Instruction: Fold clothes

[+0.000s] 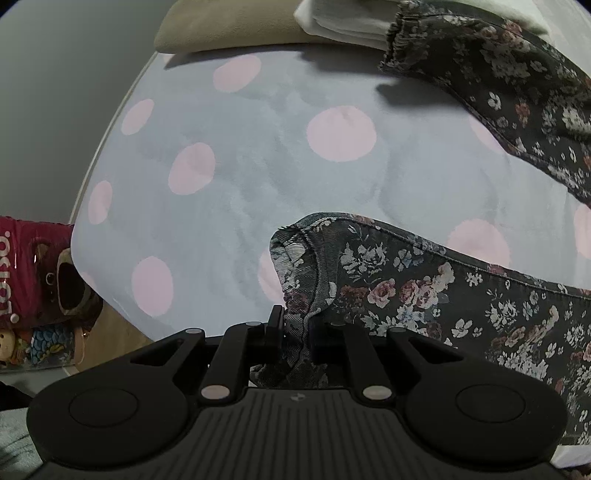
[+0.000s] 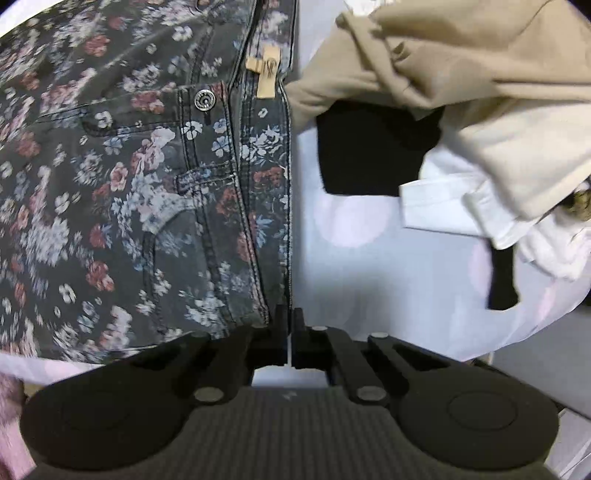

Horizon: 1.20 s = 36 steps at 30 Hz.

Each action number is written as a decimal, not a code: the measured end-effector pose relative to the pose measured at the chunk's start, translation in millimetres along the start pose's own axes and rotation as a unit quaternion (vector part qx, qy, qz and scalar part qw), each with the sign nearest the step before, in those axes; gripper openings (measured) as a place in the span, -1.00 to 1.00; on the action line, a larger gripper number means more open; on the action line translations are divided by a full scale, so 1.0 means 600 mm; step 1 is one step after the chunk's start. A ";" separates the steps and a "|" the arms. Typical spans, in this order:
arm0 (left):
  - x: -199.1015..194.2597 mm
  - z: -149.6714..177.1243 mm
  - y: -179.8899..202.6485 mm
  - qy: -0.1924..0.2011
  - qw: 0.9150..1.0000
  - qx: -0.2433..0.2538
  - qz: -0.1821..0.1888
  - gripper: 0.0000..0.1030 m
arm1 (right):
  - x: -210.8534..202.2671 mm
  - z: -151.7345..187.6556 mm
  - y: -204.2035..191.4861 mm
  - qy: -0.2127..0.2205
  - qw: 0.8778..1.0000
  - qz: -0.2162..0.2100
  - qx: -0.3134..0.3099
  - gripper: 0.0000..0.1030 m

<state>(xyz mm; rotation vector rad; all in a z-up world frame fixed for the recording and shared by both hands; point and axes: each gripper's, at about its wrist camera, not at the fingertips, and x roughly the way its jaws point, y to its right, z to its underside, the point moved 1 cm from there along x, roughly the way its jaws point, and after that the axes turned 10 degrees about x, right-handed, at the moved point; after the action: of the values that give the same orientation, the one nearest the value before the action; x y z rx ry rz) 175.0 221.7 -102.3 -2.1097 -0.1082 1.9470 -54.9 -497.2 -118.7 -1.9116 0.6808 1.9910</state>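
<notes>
Open bedding at centre, clothes crowding the edges

In the left wrist view the dotted blanket (image 1: 240, 177) lies bare across the centre and left; floral trousers (image 1: 461, 302) block the lower right, and folded tan cloth (image 1: 229, 29) and white cloth (image 1: 343, 22) block the top.

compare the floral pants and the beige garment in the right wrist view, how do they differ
The floral pants are dark with a flower print; the beige garment is plain. The pants lie spread fairly flat, waistband showing; the beige garment is bunched on a pile. Both rest on the polka-dot cover.
</notes>
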 end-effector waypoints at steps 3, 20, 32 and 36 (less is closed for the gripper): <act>0.008 0.002 0.006 -0.004 1.000 0.002 0.001 -0.80 | -0.013 -0.002 0.001 0.003 1.000 0.011 -0.016 -0.98; -0.075 0.064 0.117 0.134 0.974 0.178 0.050 -0.19 | -0.042 0.035 -0.136 0.085 0.971 0.036 -0.223 -0.73; -0.035 0.172 0.277 0.076 0.883 0.462 0.033 -0.11 | -0.007 0.102 -0.214 0.094 0.924 0.058 -0.366 -0.49; -0.013 0.199 0.311 0.053 0.844 0.533 0.019 -0.05 | 0.005 0.122 -0.222 0.095 0.911 0.069 -0.396 -0.37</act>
<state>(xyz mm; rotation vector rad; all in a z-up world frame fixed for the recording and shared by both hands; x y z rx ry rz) 32.9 58.0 -148.0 -1.4059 0.8443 1.3384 -48.0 -346.7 -138.6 -2.5786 0.0042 2.4273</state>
